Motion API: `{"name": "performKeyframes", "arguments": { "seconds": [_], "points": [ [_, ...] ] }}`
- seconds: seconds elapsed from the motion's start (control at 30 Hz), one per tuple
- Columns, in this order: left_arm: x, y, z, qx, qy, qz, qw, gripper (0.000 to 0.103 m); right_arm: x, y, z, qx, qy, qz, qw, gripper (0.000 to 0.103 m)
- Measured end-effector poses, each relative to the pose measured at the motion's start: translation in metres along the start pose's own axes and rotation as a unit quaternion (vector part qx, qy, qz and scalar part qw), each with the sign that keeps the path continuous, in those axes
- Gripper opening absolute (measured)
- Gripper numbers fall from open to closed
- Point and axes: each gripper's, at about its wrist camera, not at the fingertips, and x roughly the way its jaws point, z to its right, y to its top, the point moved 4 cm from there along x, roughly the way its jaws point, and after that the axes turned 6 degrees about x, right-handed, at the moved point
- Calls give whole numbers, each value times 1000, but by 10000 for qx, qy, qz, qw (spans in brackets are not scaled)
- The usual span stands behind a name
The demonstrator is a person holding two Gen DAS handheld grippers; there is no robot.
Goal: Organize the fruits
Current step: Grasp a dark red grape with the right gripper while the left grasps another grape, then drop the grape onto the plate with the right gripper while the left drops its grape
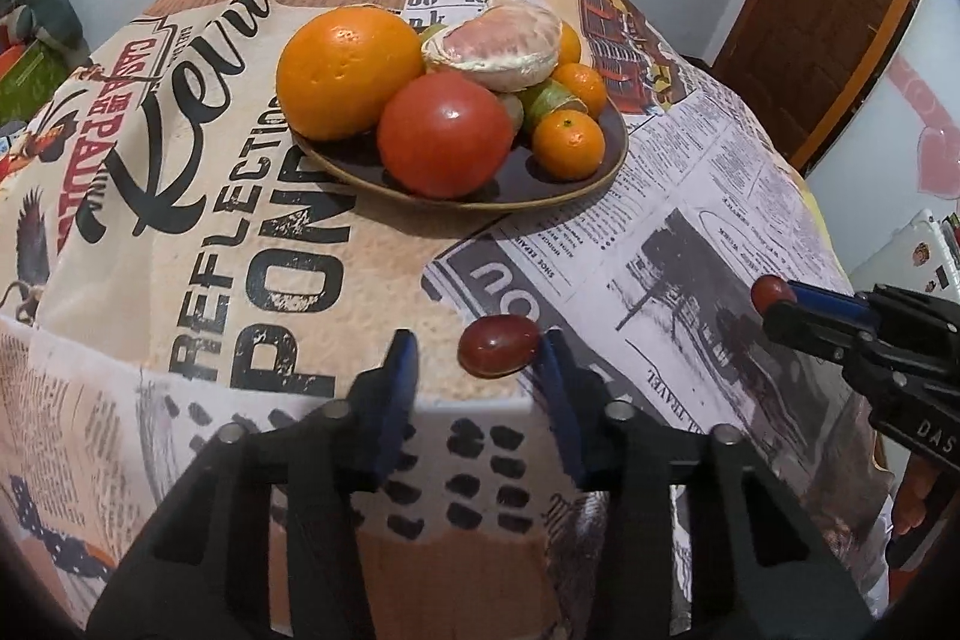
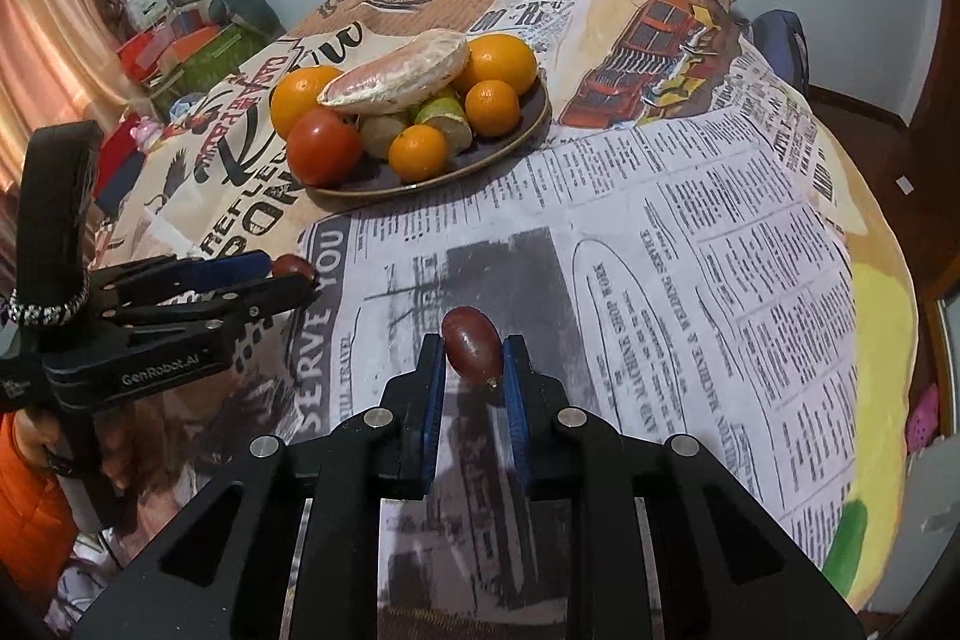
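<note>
A dark plate [image 1: 615, 154] [image 2: 528, 124] holds a large orange [image 1: 348, 70], a red tomato [image 1: 444, 133], a peeled pomelo piece [image 1: 498, 43], small tangerines [image 1: 567, 143] and green fruit. A dark red grape [image 1: 498, 345] lies on the tablecloth between the tips of my open left gripper [image 1: 483, 361], close to the right finger. My right gripper [image 2: 474, 358] is shut on a second dark red grape [image 2: 471, 346]; it also shows at the right edge of the left wrist view [image 1: 771, 293]. The left gripper [image 2: 294, 277] shows at the left of the right wrist view.
The round table [image 2: 690, 232] is covered with a newspaper-print cloth. The plate stands at its far middle. A wooden door [image 1: 822, 10] is behind on the right; boxes and clutter [image 2: 180, 46] are behind on the left.
</note>
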Motion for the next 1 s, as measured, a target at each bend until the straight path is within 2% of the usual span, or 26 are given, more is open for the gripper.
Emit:
{"name": "performKeyframes", "arguments": {
  "seconds": [0.03,0.07,0.23,0.37,0.7,1.0],
  "points": [
    [0,0,0,13,-41,-3,10000,25,0,1,0,-4,3,9,10000,18],
    [0,1,1,27,-51,-6,10000,24,1,3,0,-6,12,19,10000,18],
    [-5,4,0,5,-106,70,9999,24,2,14,-3,-29,60,104,9999,18],
    [-19,14,-3,-8,-116,283,9995,24,3,26,-6,-72,87,198,9997,18],
    [-56,70,-22,-92,-26,1020,9947,24,5,66,-17,-220,133,555,9981,18],
    [-54,108,-31,-75,33,1302,9915,24,17,91,-19,-320,119,717,9968,18]
  ]
}}
